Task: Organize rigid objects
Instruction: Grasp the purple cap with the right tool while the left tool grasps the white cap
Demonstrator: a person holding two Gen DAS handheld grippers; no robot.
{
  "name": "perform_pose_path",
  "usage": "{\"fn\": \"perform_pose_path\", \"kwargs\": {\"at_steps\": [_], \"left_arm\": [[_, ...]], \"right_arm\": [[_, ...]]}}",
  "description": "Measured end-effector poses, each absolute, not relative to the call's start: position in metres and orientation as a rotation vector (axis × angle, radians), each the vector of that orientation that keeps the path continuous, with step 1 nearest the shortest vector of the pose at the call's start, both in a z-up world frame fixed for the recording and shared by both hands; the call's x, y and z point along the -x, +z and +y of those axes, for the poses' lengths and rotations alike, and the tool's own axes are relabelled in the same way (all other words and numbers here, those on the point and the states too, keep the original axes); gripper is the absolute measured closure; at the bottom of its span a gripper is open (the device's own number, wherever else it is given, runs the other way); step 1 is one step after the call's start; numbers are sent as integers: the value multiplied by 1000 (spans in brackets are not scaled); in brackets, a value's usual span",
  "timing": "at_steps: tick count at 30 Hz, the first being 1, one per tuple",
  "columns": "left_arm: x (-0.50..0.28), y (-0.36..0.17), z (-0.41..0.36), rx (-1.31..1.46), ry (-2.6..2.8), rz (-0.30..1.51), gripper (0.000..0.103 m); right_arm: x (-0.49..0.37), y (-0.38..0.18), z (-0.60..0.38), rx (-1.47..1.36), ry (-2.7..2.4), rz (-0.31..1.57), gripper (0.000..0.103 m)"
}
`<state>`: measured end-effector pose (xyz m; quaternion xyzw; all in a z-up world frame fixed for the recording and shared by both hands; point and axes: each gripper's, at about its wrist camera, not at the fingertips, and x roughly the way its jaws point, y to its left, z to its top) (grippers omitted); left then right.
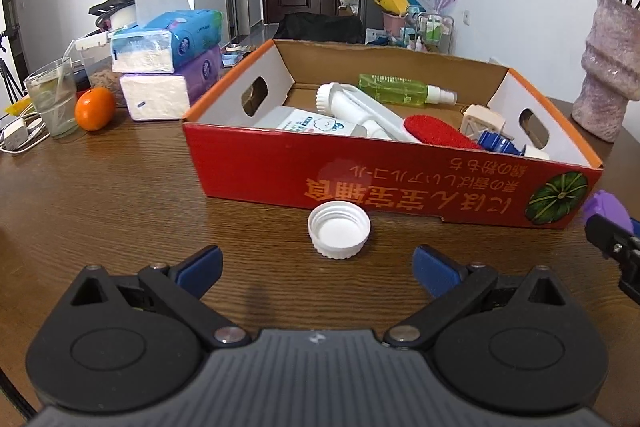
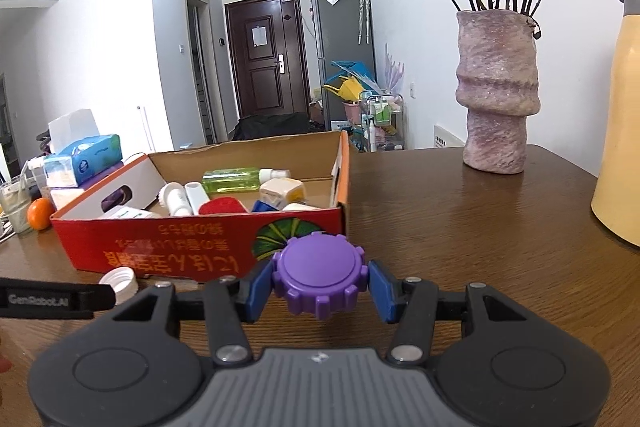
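Right claw (image 2: 320,285): I have it clamped on the purple cap (image 2: 319,274), one blue pad against each side.
Purple cap: round, flat on top, with blocky knobs all round its rim like a cog; matte violet plastic. It sits between my pads, just in front of the red box (image 2: 192,247), near the corner printed with a green pumpkin.
Left claw (image 1: 318,269): spread wide, nothing between its pads.
White cap (image 1: 339,229): ribbed screw cap lying open side up on the table (image 1: 120,195), just ahead of my left claw and close to the box's front wall.
Red box: open cardboard tray with orange rim and upside-down yellow lettering; inside I see a green spray bottle (image 1: 404,90), a white tube (image 1: 356,107), a red scrubby piece (image 1: 436,131), a blue part (image 1: 496,141).
Table, right side: a mottled pink vase (image 2: 496,95) well apart from the box.
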<state>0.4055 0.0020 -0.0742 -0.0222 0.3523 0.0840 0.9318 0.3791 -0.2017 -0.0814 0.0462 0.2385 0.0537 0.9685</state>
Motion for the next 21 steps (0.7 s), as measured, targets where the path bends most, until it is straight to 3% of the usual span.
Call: {"fn": "perform_pose_path", "kwargs": {"at_steps": [11,13,15,21], "left_arm": [[-433,-86,-3,29,189,760,6],[-436,-87,-5,21,180,764,14],[-439,-88,-6,17,172,771,30],[-439,-90,-11,8,140,763,48]], "right_arm": [[-388,-85,-210,-74,112,484,52],[-388,-85,-208,-68,118,481,52],[-386,-85,-207,-63,123,478,52],[-386,-85,-207,-64,125,476,52]]}}
